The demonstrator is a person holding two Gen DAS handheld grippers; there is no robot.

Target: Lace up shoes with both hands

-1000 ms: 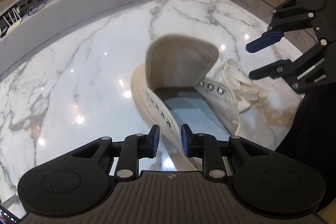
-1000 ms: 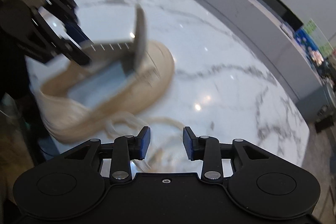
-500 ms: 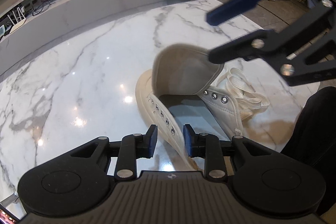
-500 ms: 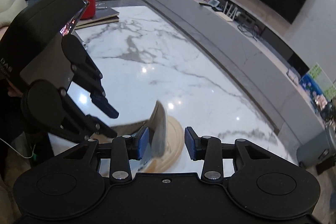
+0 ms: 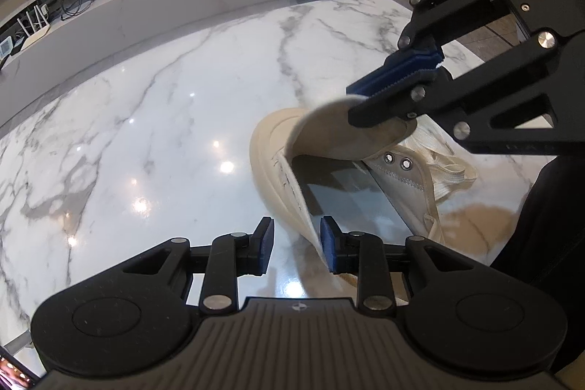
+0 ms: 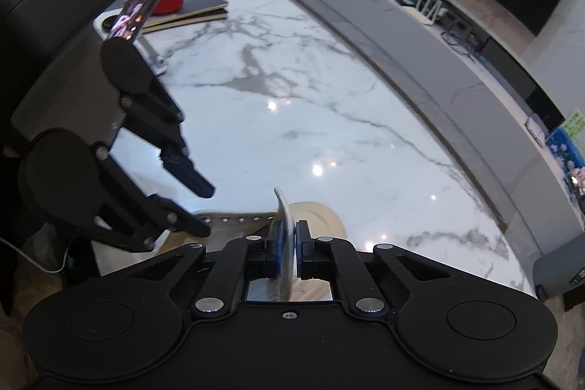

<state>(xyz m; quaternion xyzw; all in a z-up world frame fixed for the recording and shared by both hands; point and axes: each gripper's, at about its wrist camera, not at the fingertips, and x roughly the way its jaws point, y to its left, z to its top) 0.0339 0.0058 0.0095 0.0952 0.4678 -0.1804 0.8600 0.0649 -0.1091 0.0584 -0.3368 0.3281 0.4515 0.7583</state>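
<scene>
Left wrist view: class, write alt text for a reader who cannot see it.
A cream shoe lies on a marble table, its tongue pinched and lifted by the right hand-held gripper. The left hand-held gripper stands open around the shoe's near eyelet edge, and loose laces are heaped beside the shoe.

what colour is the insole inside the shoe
Pale grey-blue insole, set inside the cream shoe; the left wrist view shows it best.

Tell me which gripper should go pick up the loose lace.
Left. The left gripper stands open, straddling only the cream canvas shoe's eyelet edge. The right gripper is shut on the shoe's tongue, holding it up; the cream lace lies beside the shoe.
</scene>
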